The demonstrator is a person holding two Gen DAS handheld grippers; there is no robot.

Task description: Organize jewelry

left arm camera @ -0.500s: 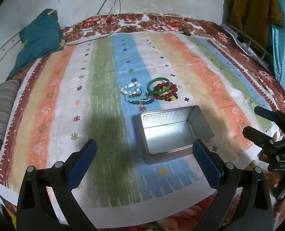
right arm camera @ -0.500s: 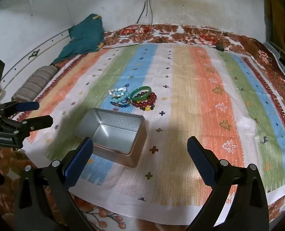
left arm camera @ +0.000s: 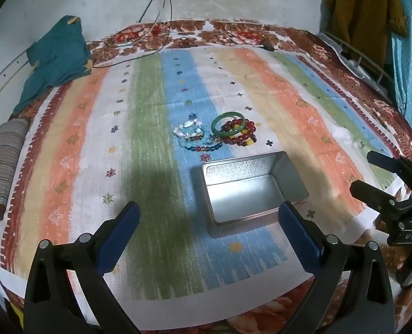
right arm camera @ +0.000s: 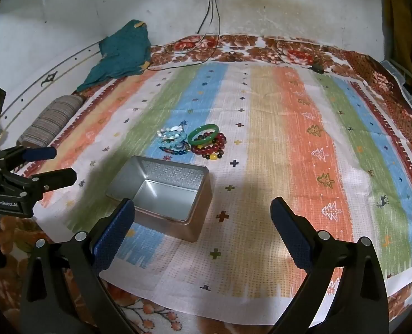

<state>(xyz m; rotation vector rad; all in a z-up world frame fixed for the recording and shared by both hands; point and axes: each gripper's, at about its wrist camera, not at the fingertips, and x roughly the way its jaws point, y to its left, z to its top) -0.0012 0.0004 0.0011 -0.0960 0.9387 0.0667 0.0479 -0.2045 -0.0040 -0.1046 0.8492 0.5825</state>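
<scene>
Striped roll [left arm camera: 0,167] cropped (left edge)

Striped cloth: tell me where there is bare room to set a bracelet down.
The striped cloth is bare right of the tin, across its orange and green stripes. It is also bare left of the tin, toward the rolled fabric. Crowded: just beyond the tin, where the green bangle leans on the bead bracelets.
</scene>
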